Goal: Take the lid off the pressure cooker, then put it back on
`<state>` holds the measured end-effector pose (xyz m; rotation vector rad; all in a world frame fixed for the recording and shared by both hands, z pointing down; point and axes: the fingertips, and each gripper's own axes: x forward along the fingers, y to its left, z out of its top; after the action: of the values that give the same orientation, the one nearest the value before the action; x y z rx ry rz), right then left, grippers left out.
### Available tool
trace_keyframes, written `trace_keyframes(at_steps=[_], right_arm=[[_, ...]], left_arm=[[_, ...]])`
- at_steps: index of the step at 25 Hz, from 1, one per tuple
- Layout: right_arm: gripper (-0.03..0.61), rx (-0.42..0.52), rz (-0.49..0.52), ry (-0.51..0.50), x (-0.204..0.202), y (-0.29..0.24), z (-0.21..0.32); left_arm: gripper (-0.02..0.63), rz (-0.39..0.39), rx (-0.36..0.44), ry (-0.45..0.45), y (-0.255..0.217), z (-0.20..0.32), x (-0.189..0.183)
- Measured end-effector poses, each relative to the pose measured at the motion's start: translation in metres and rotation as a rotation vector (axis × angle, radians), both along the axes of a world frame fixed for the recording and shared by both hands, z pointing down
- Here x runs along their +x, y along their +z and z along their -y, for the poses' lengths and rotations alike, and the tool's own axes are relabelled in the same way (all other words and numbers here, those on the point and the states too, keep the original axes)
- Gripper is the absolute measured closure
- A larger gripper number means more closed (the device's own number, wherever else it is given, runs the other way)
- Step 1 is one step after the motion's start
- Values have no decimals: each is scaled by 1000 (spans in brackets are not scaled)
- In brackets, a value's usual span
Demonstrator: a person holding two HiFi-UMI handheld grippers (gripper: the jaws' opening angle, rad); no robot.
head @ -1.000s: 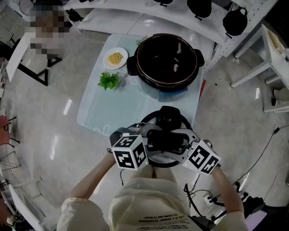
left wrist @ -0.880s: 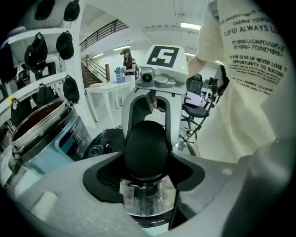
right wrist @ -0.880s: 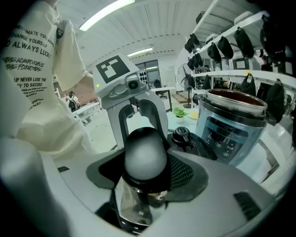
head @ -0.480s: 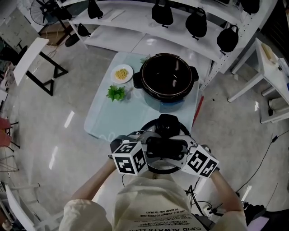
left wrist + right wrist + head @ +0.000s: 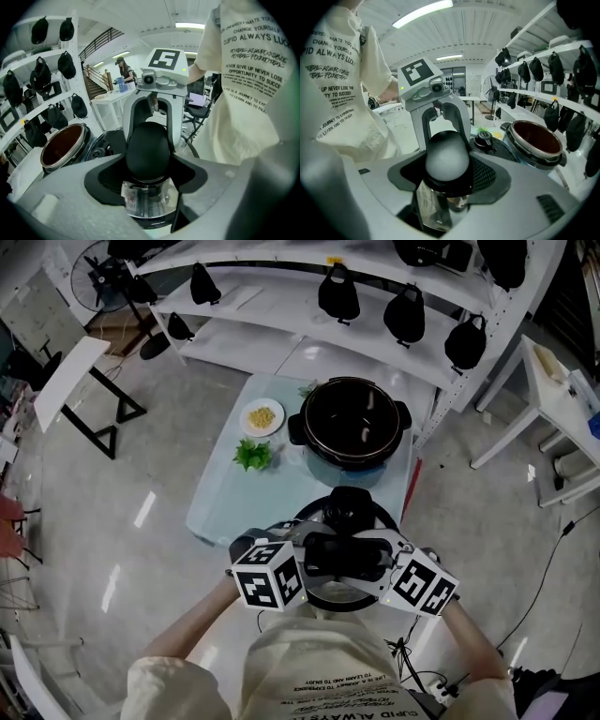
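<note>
The left gripper and right gripper each clamp an end of the lid's black handle, jaws spread wide. The lid hangs near the person's chest, well apart from the open pressure cooker on the table

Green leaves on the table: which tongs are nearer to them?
Left. The left tongs grip the lid on the side of the green leaves; the right tongs grip its far side.
</note>
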<state>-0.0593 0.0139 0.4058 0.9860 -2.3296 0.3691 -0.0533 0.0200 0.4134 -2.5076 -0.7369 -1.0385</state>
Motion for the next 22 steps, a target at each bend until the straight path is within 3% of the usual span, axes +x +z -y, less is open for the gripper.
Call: trace_keyframes(at_steps=[22], right_arm=[[301,59,-72,222,-8,-51,95]], left_arm=[[336,-81,53,237,-50,94,-9]])
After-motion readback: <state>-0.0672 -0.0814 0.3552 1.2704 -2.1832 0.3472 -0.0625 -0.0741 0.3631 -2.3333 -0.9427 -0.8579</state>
